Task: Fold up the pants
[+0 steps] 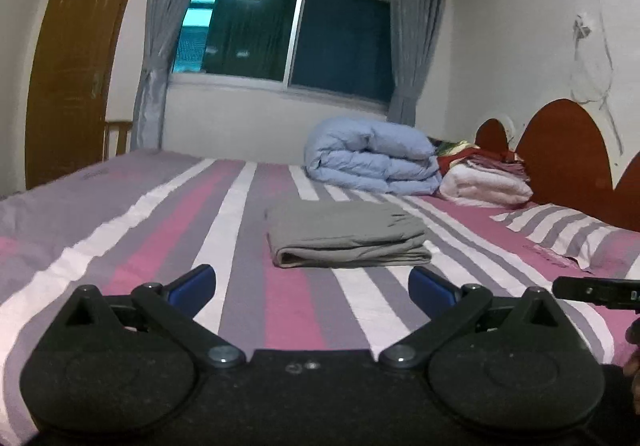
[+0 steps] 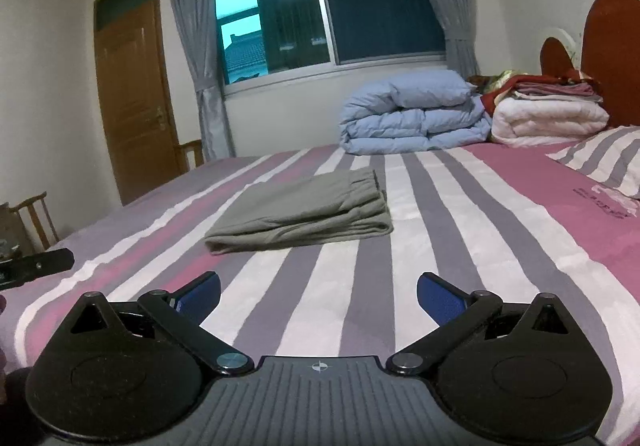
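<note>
The grey pants [image 1: 346, 234] lie folded in a flat rectangular stack on the striped bed [image 1: 160, 230]; they also show in the right wrist view [image 2: 308, 210]. My left gripper [image 1: 312, 286] is open and empty, held above the bed a short way in front of the pants. My right gripper [image 2: 318, 296] is open and empty, also short of the pants, which lie ahead and slightly left of it. The right gripper's tip shows at the right edge of the left wrist view [image 1: 596, 292]. The left gripper's tip shows at the left edge of the right wrist view [image 2: 36, 266].
A folded blue duvet [image 1: 372, 160] and a stack of white and red bedding [image 1: 486, 178] sit at the far side by the wooden headboard [image 1: 568, 150]. A striped pillow [image 2: 604, 162] lies at the right. A wooden door [image 2: 132, 94] and chairs [image 2: 34, 218] stand at the left.
</note>
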A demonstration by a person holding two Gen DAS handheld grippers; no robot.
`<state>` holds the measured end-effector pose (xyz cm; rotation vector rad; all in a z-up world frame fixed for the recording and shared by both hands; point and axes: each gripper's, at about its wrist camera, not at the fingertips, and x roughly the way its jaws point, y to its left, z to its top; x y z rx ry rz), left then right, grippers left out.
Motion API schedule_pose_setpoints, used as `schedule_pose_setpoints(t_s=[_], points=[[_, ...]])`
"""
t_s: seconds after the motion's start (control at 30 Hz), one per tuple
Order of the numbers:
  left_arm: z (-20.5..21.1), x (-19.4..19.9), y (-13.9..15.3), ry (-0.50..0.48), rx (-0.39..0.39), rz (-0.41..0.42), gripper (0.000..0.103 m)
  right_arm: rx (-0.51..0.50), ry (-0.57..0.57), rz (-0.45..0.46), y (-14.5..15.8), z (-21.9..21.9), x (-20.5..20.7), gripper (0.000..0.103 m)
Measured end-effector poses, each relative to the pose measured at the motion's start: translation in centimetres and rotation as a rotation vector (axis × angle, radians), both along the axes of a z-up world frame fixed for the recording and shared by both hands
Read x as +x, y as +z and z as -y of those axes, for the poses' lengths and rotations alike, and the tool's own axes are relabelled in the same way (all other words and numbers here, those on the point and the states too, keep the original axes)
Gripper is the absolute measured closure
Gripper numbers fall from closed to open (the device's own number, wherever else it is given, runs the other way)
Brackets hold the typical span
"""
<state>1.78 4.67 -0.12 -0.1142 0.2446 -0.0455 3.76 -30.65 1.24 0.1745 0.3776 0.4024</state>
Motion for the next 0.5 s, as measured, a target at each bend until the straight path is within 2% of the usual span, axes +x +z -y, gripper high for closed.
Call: schedule_pose_setpoints(t_s=[0.13,0.27,0.33,0.4,0.5], points=[[1.0,-2.1,0.1,-0.012,-0.022,0.010,0.006,0.002,-0.012,0.022,0.6,0.5,-2.4,0.000],[2.5,-3.8,-0.2,-0.019,-0.033,0.010,0.006,-0.064,-0.008,0.036,0.9,-0.2,-4.4,0.000],[3.3,-4.8,-0.7,-0.058,-0.025,0.026,0.006,-0.079,0.006,0.047,1.0,-0.3,-5.5,0.000],[3.8,-4.9,-0.7,-0.068,-0.001,0.048,0.006,-0.076,0.010,0.070,1.2,-0.3,-6.3,0.000],[3.9,-4.3,-1.0,-0.065,0.000,0.025,0.006,-0.090,0.013,0.084,1.0,-0.6,-6.4,0.000]])
